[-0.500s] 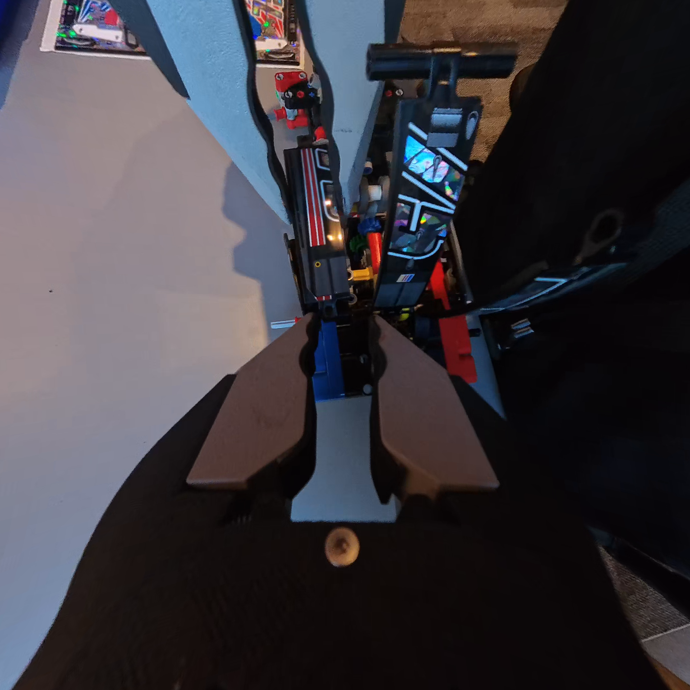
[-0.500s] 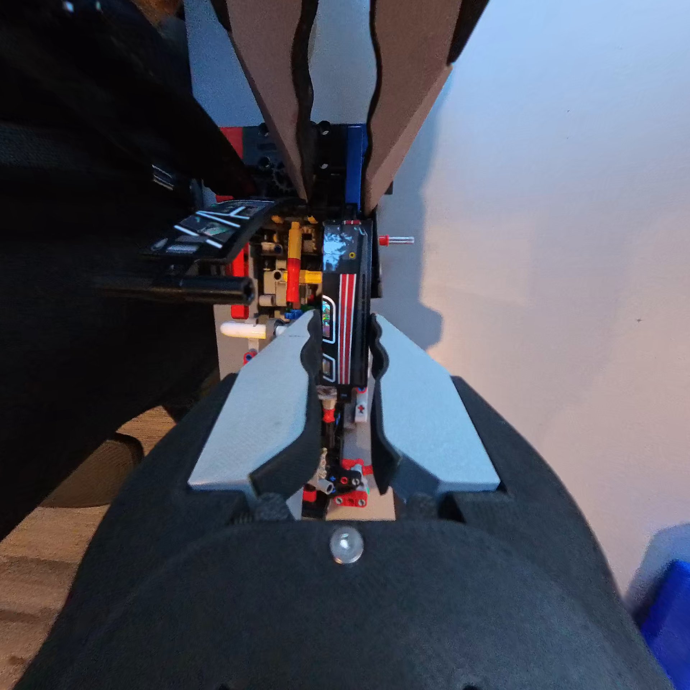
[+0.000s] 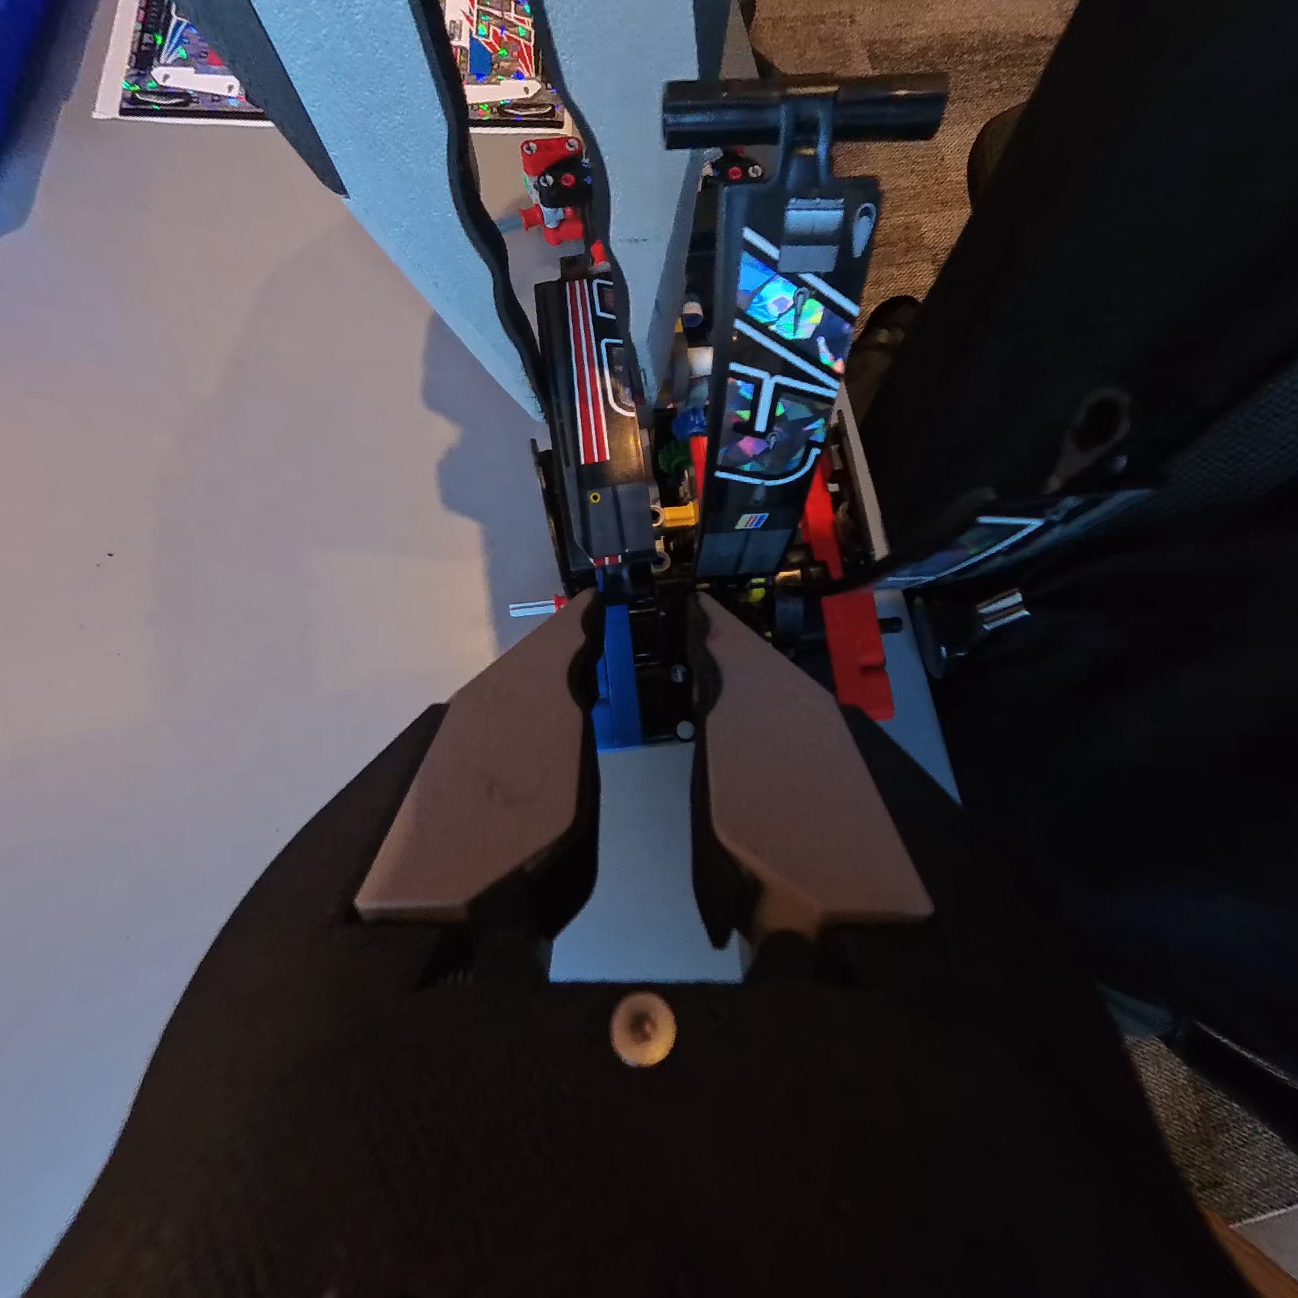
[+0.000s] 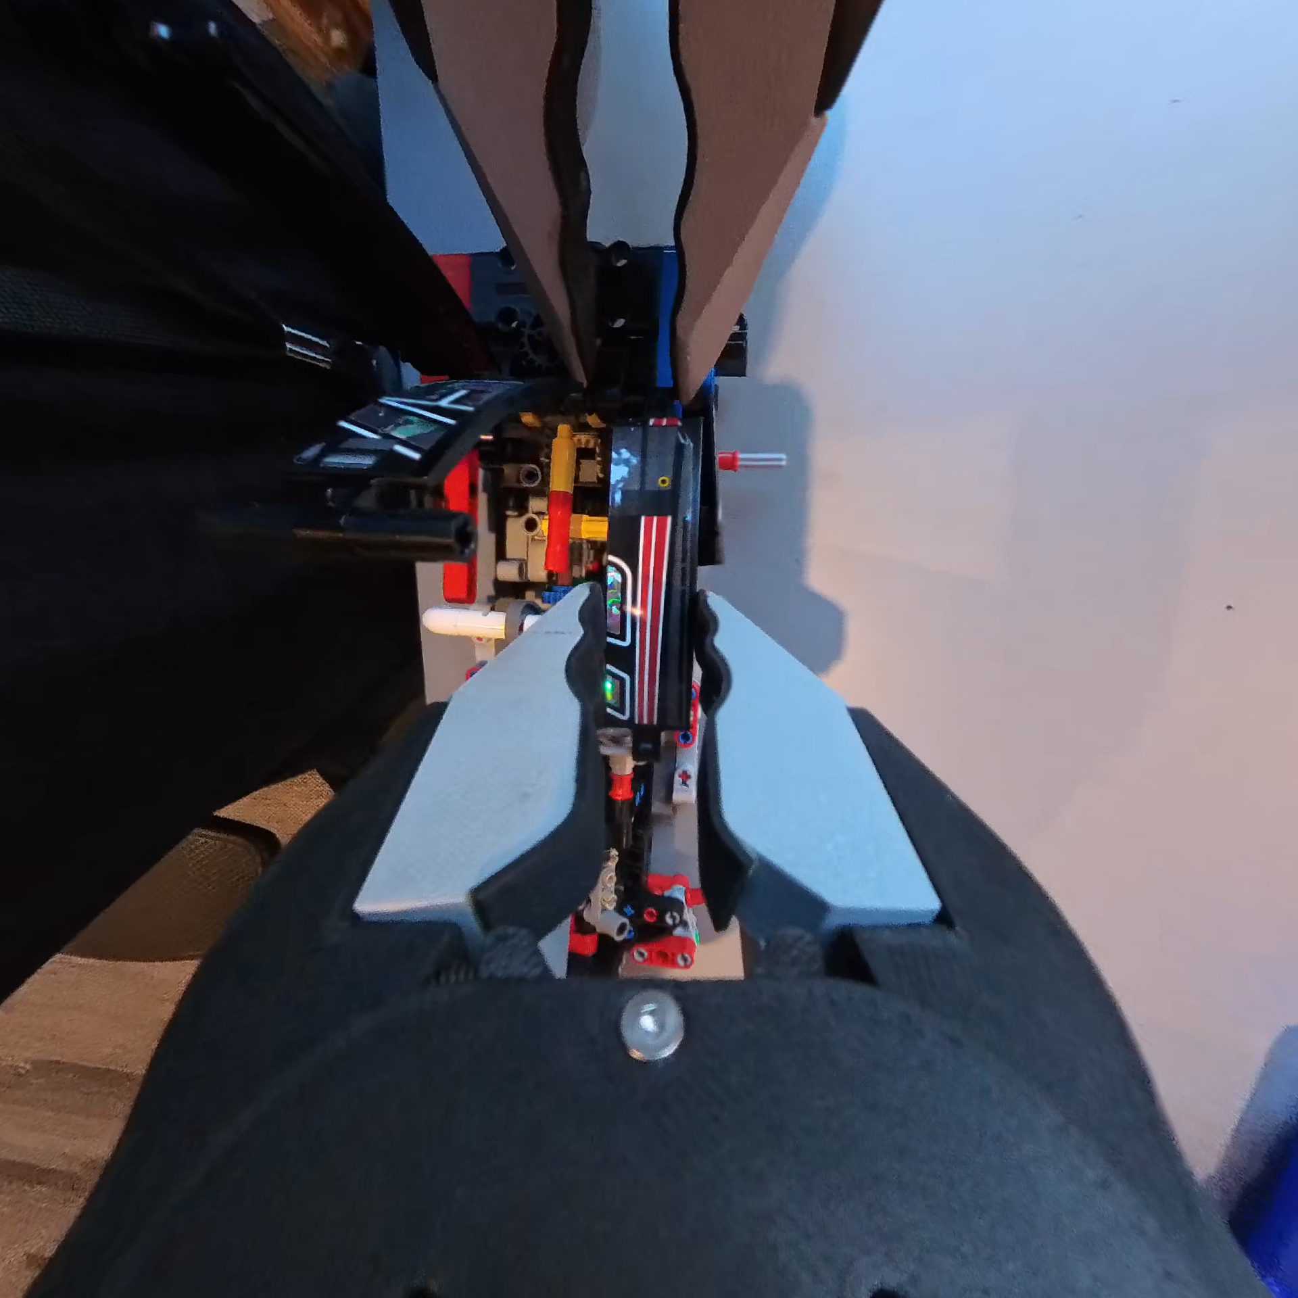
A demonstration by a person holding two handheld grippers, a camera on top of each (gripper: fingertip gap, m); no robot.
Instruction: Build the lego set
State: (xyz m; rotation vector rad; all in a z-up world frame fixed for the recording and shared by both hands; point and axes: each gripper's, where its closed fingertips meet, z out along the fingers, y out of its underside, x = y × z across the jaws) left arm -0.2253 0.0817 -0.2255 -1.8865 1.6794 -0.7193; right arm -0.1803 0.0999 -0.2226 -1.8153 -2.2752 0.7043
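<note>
The lego model (image 3: pixel 772 393) is a long black vehicle with holographic stickers and red, yellow and blue inner parts, lying on the white table (image 3: pixel 211 492). My left gripper (image 3: pixel 646 604), with brown fingers, is shut on the model's blue and black end beam (image 3: pixel 618 674). It also shows at the top of the right wrist view (image 4: pixel 632 390). My right gripper (image 4: pixel 646 604), with grey fingers, is shut on the black side panel with red stripes (image 4: pixel 657 653) at the other end. It faces my left gripper in the left wrist view (image 3: pixel 597 400).
A small red and black sub-assembly (image 3: pixel 558 186) lies beyond the model, and shows under my right gripper (image 4: pixel 653 920). Two sticker sheets (image 3: pixel 175 70) lie at the far table edge. A red and white pin (image 4: pixel 751 460) sticks out sideways. A person's dark clothing (image 3: pixel 1124 351) fills one side. A blue object (image 4: pixel 1264 1159) sits at the corner. My right fingertips sit around 6 cm from my left ones.
</note>
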